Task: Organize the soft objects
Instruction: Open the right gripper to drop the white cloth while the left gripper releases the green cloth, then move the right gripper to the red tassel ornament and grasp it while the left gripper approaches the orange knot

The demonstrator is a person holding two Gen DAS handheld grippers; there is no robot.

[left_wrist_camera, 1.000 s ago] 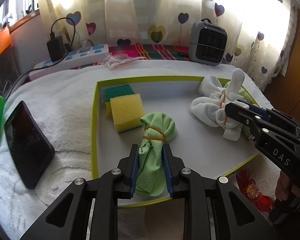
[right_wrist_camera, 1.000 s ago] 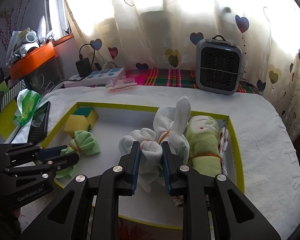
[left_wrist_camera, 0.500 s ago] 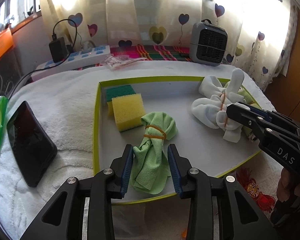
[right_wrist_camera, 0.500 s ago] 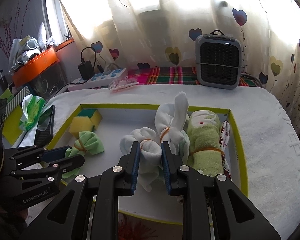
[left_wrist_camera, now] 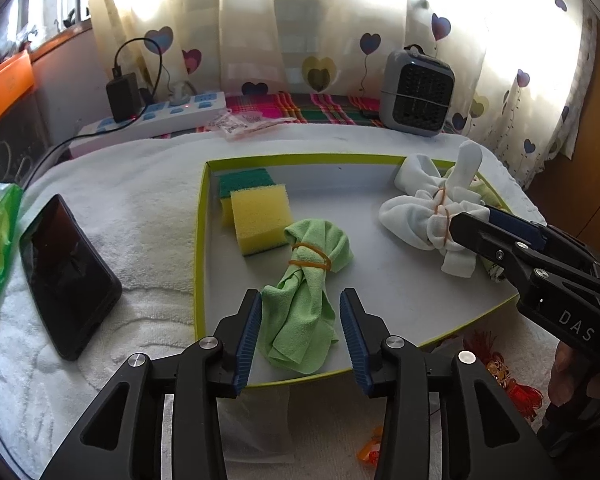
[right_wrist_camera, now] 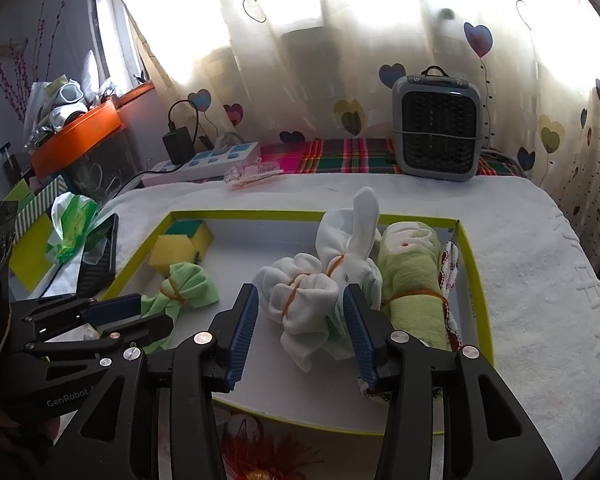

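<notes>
While both have just been opening, the left tongs (left_wrist_camera: 300, 332) straddle the green cloth (left_wrist_camera: 306, 280) and the right tongs (right_wrist_camera: 300, 328) the white bundle (right_wrist_camera: 304, 304), pads apart.

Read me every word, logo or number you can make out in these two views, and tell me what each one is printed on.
"DAS": white letters on the side of the right claw, seen from the left wrist.
"GenRobot.A", cut off there by the right claw's arm: on the side of the left claw, seen from the right wrist.
Clear packet near the power strip: print too small to read.
Tray wall: a faint mark, unreadable.
</notes>
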